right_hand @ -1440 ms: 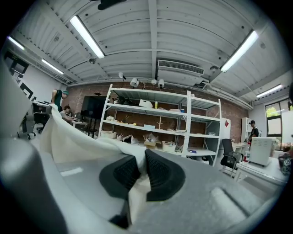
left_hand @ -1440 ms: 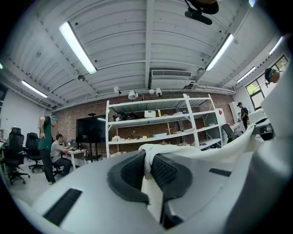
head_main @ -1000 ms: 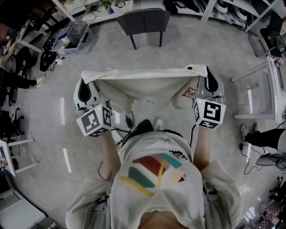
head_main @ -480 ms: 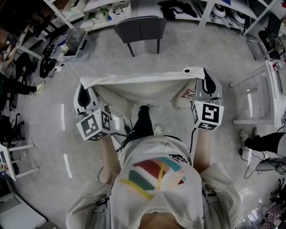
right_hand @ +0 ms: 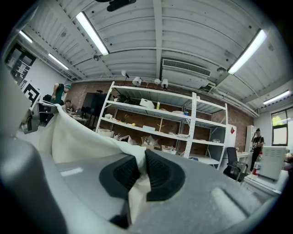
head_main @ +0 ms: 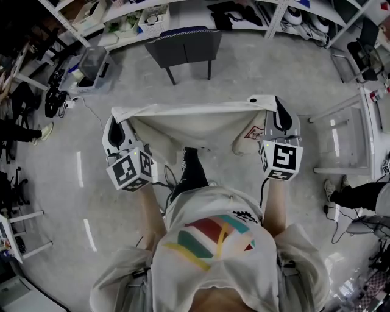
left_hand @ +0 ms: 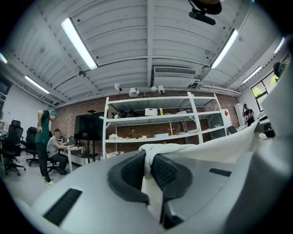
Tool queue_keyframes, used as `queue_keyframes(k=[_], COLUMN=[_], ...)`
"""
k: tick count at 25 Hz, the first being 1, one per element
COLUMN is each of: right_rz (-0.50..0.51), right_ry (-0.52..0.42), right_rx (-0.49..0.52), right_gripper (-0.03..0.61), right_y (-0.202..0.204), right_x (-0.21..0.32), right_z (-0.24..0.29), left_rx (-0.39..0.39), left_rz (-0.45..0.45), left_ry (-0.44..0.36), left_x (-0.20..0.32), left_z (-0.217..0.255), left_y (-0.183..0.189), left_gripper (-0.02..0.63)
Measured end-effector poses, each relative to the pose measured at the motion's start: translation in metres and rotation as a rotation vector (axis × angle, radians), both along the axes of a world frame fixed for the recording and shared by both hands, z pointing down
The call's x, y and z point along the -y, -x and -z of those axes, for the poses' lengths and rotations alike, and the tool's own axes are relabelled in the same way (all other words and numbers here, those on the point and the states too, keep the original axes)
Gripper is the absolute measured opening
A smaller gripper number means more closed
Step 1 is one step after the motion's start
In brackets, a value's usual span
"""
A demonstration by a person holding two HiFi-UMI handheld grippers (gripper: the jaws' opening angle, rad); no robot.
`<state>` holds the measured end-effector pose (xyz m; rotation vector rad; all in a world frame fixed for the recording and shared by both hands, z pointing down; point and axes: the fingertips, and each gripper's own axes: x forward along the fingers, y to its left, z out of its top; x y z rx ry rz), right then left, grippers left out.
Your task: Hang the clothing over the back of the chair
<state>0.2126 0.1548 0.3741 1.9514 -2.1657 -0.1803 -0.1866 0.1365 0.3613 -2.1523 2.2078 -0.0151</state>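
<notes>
A white garment (head_main: pixel 195 122) hangs stretched between my two grippers, its top edge taut and the rest sagging below. My left gripper (head_main: pixel 116 119) is shut on the garment's left corner (left_hand: pixel 215 144), with cloth pinched between the pads (left_hand: pixel 137 171). At the other side, my right gripper (head_main: pixel 280 108) is shut on the right corner (right_hand: pixel 78 137), where a red-printed label shows. Both grippers point level toward a dark chair (head_main: pixel 181 46), which stands ahead on the floor with its back facing me, apart from the garment.
White shelving (head_main: pixel 140 12) full of items runs behind the chair. A clear plastic bin (head_main: pixel 91 61) sits at the left of the chair, a white table (head_main: pixel 359 128) at the right. Other people's legs (head_main: pixel 27 131) show at both edges. Cables lie on the floor.
Both grippers have carried the stretched garment forward toward the chair, and the chair now lies nearer in the head view. The grips are unchanged.
</notes>
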Motion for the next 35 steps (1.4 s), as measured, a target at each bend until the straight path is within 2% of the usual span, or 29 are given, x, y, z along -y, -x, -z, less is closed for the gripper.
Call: queue_keyframes(k=[8, 14, 19, 26, 35], right_rz=[-0.046, -0.114, -0.120, -0.086, -0.068], right_ry=[0.027, -0.004, -0.052, -0.095, -0.106], right_rx=[-0.008, -0.034, -0.022, -0.044, -0.051], right_gripper=[0.015, 0.015, 0.015, 0.015, 0.015], right_y=[-0.001, 0.002, 0.008, 0.029, 0.051], right_x=[0.093, 0.185, 0.253, 0.327, 0.379], right_z=[-0.009, 0.017, 0.046, 0.072, 0.084], left_rx=[0.030, 0.067, 0.068, 0.063, 0.048], left_rz=[-0.015, -0.042, -0.061, -0.056, -0.028], left_ry=[-0.001, -0.066, -0.106, -0.129, -0.094], left_x=[0.114, 0.222, 0.293, 0.352, 0.394], left_z=[-0.018, 0.011, 0.043, 0.068, 0.066], left_y=[-0.002, 0.000, 0.007, 0.029, 0.052], left_gripper=[0.020, 0.020, 0.020, 0.020, 0.020])
